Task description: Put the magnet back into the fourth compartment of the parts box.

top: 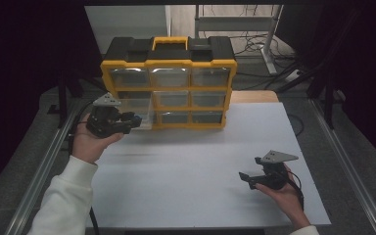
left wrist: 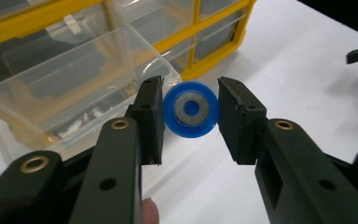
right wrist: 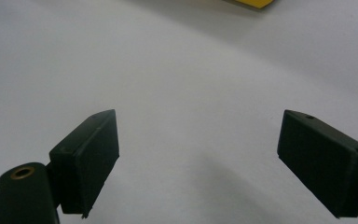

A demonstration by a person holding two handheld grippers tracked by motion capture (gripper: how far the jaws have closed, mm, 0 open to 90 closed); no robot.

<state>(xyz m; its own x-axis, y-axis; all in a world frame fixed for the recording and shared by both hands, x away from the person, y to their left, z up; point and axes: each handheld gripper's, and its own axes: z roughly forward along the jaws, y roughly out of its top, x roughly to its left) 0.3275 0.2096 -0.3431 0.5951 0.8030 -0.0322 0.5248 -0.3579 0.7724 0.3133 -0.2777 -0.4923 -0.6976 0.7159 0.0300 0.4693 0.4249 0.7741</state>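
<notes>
At the left we hold the left tool (top: 136, 120) up off the worktop (top: 196, 161), just in front of the pulled-out clear drawer (top: 138, 108) of the yellow organiser (top: 169, 88). Its jaws are clamped on a small blue disc (left wrist: 190, 109) with a grey ring in its face, and the pads press on the rim from either side. The disc is in the air between the jaws, near the drawer's front corner and not yet over its opening, as far as we can judge.

The disc is flat and round, so it has no long axis to speak of. Its short axis (the one through the centre hole) runs back along the tool towards the camera, and its flat face looks at us.

What could go wrong: the pads touch only two narrow points of a curved rim, so a knock against the drawer wall could spin the disc or pop it out. Let go too soon, it would fall on the worktop in front of the drawer and might roll off on its edge. The drawer stands well out of its slot, and a push from the tool might shove it askew.

At the right, the right tool (top: 245, 177) sits low over the bare worktop with its jaws wide apart and nothing between them.
</notes>
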